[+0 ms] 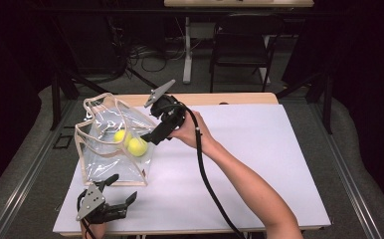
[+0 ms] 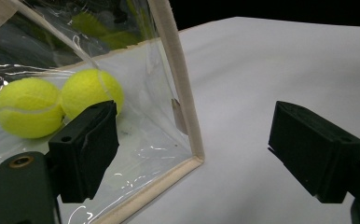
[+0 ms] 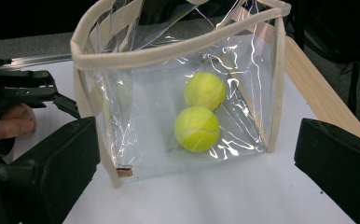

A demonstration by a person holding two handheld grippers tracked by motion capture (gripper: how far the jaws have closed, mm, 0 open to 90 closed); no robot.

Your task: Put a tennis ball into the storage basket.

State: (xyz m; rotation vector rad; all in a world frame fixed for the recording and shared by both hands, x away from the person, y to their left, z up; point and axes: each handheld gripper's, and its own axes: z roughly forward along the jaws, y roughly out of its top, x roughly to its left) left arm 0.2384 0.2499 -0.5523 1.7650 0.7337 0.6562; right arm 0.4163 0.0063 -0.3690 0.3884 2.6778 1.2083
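Worktop point(image 1: 259, 164) first: I see its white board spread across most of the high view, with a strip of pale wood along the far edge. On its left part stands the clear plastic tote bag point(image 1: 111, 144), trimmed in beige webbing, mouth upward and its handles flopped toward the far side. Inside it, on the bottom, lie two yellow tennis balls touching each other; the nearer tennis ball point(image 3: 197, 129) sits in front of the farther tennis ball point(image 3: 205, 90) as my right claw's camera looks at them through the wall.

My right claw point(image 1: 156, 135) hovers at the bag's right side, tilted down toward the balls, its jaws spread wide and holding nothing; in the right gripper view they flank the bag on both sides. My left claw point(image 1: 121, 191) sits at the near left corner of the worktop, just short of the bag's near bottom edge, jaws likewise apart and empty, one of them in front of the bag's wall in the left gripper view.
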